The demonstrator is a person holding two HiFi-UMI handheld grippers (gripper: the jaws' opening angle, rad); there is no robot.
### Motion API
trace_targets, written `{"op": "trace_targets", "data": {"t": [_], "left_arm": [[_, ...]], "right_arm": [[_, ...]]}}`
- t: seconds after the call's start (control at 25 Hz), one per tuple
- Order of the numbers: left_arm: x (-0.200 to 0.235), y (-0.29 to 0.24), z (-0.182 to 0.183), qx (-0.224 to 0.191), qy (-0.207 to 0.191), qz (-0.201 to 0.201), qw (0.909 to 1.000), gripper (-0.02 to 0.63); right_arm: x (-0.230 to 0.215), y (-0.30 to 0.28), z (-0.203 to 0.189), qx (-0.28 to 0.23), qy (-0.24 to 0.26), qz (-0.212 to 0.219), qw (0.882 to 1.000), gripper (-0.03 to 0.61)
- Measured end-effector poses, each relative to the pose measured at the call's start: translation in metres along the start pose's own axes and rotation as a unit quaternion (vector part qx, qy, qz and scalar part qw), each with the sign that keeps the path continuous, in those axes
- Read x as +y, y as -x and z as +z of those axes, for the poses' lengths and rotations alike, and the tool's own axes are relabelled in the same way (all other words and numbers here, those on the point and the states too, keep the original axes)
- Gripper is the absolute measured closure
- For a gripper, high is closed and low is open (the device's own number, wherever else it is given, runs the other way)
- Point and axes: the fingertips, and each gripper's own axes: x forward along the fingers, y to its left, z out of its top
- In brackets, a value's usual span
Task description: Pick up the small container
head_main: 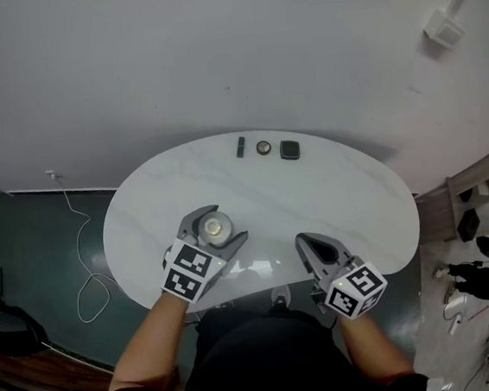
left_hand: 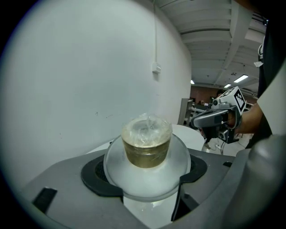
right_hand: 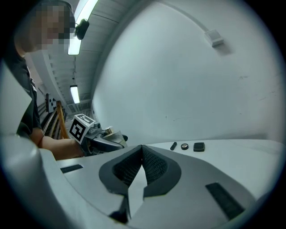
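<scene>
Left tool [head_main: 220,225]: jaws clamped on a small round clear container with brass-coloured band [left_hand: 147,144], over white oval marble worktop [head_main: 349,197]. Right tool [head_main: 305,241]: jaws together, empty.

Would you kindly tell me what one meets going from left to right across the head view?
White cable on the floor → small container in the left gripper → narrow black bar → small round object → dark square object.
</scene>
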Motion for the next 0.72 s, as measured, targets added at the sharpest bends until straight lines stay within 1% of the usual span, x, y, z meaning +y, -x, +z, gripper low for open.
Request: {"op": "trace_targets", "data": {"t": [0.2, 0.32, 0.44, 0.56, 0.72], "left_arm": [[-0.004, 0.030, -0.020, 0.011, 0.015, 0.018, 0.9997, 0.267], [-0.010, 0.043, -0.026, 0.015, 0.010, 0.022, 0.9996, 0.267], [-0.017, 0.051, -0.026, 0.017, -0.002, 0.024, 0.9996, 0.266], [-0.020, 0.061, -0.022, 0.010, 0.001, 0.023, 0.9997, 0.266], [-0.016, 0.074, -0.017, 0.006, -0.001, 0.035, 0.9994, 0.267]], "right_arm": [[0.007, -0.010, -0.005, 0.019, 0.012, 0.002, 1.000, 0.583], [0.011, -0.014, -0.003, 0.025, 0.020, 0.012, 0.999, 0.583], [0.015, -0.018, 0.001, 0.029, 0.025, 0.025, 0.999, 0.583], [0.021, -0.025, 0.003, 0.032, 0.033, 0.032, 0.998, 0.583], [0.030, -0.033, 0.010, 0.029, 0.050, 0.042, 0.997, 0.583]]}}
